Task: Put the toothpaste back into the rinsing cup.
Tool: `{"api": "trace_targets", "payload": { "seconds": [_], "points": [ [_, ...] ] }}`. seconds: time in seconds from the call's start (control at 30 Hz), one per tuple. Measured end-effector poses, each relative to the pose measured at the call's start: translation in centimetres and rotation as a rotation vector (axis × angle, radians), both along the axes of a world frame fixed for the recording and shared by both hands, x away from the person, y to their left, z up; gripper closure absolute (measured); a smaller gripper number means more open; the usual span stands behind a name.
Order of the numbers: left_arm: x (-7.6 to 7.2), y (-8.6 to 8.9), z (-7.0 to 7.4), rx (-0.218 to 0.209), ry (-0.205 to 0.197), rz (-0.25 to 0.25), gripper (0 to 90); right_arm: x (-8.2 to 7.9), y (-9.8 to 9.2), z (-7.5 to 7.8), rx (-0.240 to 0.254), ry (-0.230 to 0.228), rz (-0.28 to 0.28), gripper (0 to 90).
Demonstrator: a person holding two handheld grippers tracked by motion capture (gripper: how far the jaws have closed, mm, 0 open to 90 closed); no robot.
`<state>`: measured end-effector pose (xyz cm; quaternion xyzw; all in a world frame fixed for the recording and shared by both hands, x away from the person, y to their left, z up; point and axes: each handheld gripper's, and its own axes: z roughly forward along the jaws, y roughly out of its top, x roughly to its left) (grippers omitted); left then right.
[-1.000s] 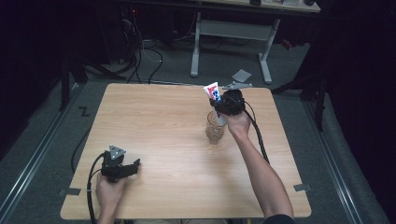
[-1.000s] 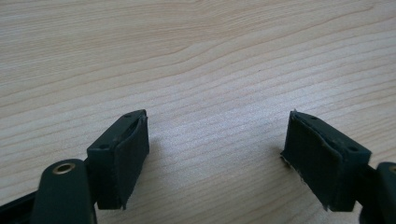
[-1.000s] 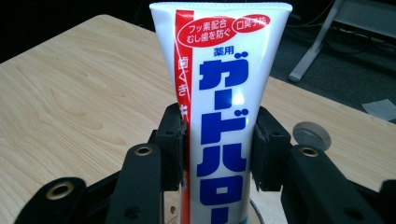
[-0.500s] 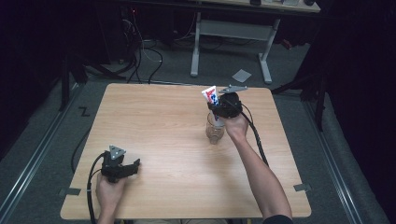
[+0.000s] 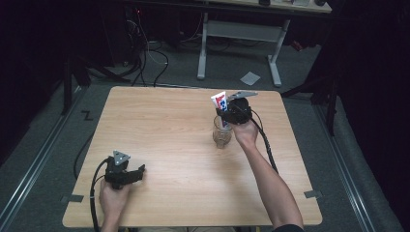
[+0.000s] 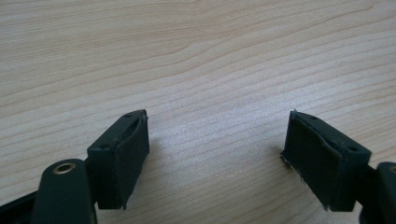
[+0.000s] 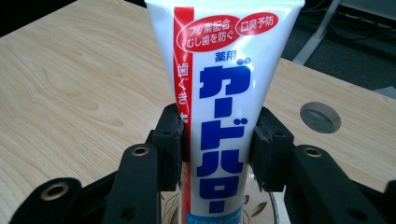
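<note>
A white toothpaste tube (image 5: 220,102) with blue and red print stands upright in a clear drinking glass (image 5: 222,137) at the table's right middle. My right gripper (image 5: 224,117) reaches over the glass from the right. Its jaws have just been opening a little. In the right gripper view the tube (image 7: 224,84) is still between the pads, which touch its two edges, with the glass rim (image 7: 272,205) below. My left gripper (image 5: 139,172) rests on the table near the front left edge, open, with nothing but bare wood between its jaws (image 6: 217,154).
The wooden table (image 5: 164,121) has a round grey cable-hole cover (image 7: 320,116) beyond the tube. A desk frame (image 5: 239,34) and cables stand on the dark floor behind the table. A paper scrap (image 5: 250,78) lies on the floor there.
My right gripper and the tube have sunk slightly toward the glass. The left gripper has not moved.
</note>
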<state>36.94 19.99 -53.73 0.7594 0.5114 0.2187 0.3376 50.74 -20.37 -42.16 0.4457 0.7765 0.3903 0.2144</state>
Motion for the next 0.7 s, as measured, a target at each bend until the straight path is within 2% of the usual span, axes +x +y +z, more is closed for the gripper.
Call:
{"api": "trace_targets", "payload": {
  "seconds": [0.13,0.27,0.7],
  "points": [
    [0.0,0.0,0.0,0.000,0.000,-0.001,22.5,-0.2,0.0,-0.2,-0.004,-0.005,-0.002,57.5],
    [0.0,0.0,0.0,0.000,0.000,-0.001,22.5,-0.3,0.0,-0.4,-0.029,0.002,0.000,58.0],
    [0.0,0.0,0.0,0.000,0.000,-0.001,22.5,-0.6,0.1,-1.7,-0.028,0.018,0.004,58.1]
  ]
}}
